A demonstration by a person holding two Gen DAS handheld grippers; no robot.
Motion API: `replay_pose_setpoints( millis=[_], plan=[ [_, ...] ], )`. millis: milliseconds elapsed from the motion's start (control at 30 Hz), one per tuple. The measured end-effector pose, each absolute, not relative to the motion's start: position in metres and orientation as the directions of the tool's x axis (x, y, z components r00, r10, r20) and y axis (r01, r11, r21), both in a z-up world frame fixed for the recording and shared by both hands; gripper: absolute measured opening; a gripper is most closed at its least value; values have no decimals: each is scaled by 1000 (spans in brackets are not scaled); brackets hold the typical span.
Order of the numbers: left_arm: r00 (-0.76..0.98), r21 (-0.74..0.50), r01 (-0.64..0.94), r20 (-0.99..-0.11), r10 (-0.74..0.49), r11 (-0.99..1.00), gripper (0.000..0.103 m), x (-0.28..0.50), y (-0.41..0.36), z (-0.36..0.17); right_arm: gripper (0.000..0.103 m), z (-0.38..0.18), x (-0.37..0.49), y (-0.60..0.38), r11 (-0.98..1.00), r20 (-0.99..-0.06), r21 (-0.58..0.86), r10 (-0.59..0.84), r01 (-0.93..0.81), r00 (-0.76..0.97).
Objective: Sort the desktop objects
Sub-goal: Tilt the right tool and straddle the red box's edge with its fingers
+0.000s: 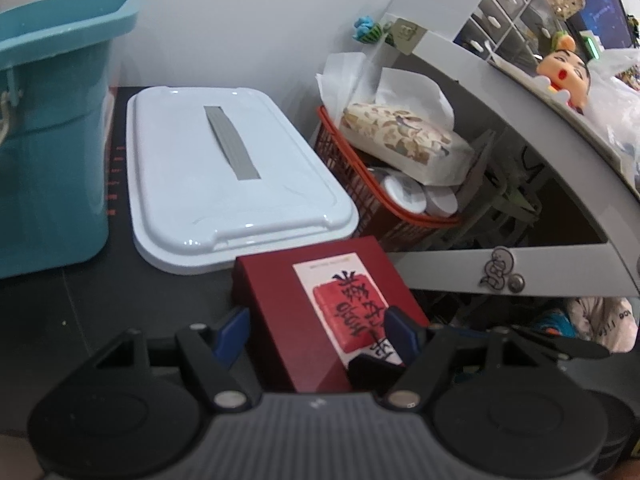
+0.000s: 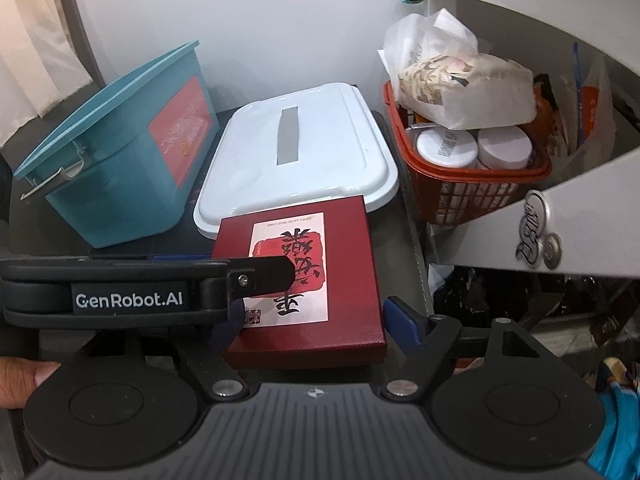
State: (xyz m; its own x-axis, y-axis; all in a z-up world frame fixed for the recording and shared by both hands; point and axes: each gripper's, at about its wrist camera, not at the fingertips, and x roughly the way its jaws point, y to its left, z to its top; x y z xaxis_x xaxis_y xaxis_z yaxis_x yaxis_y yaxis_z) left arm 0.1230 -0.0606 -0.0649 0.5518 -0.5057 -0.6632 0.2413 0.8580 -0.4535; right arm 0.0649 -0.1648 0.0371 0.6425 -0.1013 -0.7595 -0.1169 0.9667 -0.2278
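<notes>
A flat dark red box [image 1: 296, 320] with a white and red label of black characters lies on the dark desk, its far edge against a white lid [image 1: 232, 184]. My left gripper [image 1: 316, 328] is shut on the box, one blue pad at its left side and one on its top right. In the right wrist view the same red box [image 2: 316, 280] sits between the fingers of my right gripper [image 2: 316, 320], which is open around it; the left gripper's black finger [image 2: 260, 276] lies across the label. A teal bin [image 2: 120, 168] stands at left.
A red basket [image 2: 472, 188] holding white jars and a tissue pack stands right of the white lid [image 2: 304, 152]. A white shelf frame [image 1: 520, 276] with a figurine and drawers curves along the right. The teal bin [image 1: 48, 140] fills the left side.
</notes>
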Motion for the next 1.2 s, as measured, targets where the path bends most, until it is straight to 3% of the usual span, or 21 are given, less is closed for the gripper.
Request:
replay_pose_setpoints(
  millis=[467, 1200],
  plan=[
    [563, -459, 239, -652, -508, 855, 75, 120, -55, -61, 78, 42, 49, -179, 992, -737, -126, -109, 23, 668],
    [579, -455, 213, -654, -487, 865, 74, 125, -44, -63, 78, 30, 52, -232, 941, -721, 205, -40, 268, 692]
  ],
)
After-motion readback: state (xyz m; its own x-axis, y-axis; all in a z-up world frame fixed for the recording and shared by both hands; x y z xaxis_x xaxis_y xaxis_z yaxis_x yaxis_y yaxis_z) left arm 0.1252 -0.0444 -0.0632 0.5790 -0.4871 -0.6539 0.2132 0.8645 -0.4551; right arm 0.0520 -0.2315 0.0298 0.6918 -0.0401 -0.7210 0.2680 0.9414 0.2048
